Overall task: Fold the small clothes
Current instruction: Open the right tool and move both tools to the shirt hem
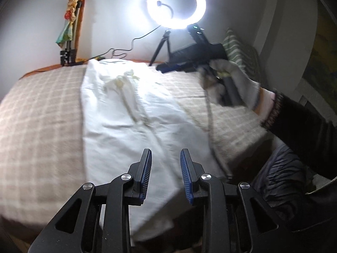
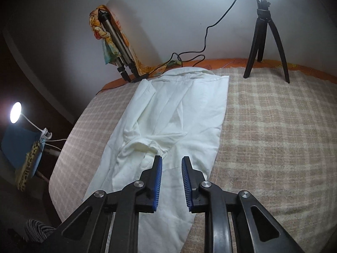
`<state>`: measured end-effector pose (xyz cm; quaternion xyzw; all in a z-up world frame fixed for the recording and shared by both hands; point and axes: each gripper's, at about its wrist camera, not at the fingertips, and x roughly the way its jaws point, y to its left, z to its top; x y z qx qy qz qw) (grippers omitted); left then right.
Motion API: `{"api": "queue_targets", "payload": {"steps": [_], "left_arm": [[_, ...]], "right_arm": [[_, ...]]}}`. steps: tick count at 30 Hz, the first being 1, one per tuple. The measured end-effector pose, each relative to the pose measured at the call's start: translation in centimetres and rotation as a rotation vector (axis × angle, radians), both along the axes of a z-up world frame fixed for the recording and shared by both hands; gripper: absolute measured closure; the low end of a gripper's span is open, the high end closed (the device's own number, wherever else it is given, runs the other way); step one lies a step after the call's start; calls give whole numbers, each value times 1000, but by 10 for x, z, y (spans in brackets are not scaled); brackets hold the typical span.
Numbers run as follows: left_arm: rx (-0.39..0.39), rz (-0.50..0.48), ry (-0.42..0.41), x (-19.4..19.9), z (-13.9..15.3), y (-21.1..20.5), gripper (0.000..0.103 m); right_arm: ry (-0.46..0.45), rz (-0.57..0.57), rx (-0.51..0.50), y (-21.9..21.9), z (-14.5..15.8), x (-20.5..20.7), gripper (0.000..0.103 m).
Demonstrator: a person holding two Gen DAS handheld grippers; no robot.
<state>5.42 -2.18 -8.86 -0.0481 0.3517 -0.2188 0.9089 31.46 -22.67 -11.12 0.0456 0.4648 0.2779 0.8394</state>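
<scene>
While both tongs (image 2: 172,158) gape empty, shirt (image 2: 174,113) lies beneath.

One white garment (image 2: 172,113), two tongs, two tripods, perhaps two lamps.

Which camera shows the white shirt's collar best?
The right wrist view: the white shirt lies sharp and evenly lit, its collar clear. In the left wrist view the shirt is blurred and its collar end glares.

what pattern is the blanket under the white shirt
Beige-and-white check on the blanket, clearest in the right wrist view.
</scene>
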Motion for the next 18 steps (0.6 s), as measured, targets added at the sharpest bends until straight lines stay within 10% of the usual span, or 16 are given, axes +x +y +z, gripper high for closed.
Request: {"api": "queue_targets", "payload": {"steps": [18], "left_arm": [[198,-34,132,52,-62,29,76]], "right_arm": [[47,175,-115,77,-54,-36,82]]}}
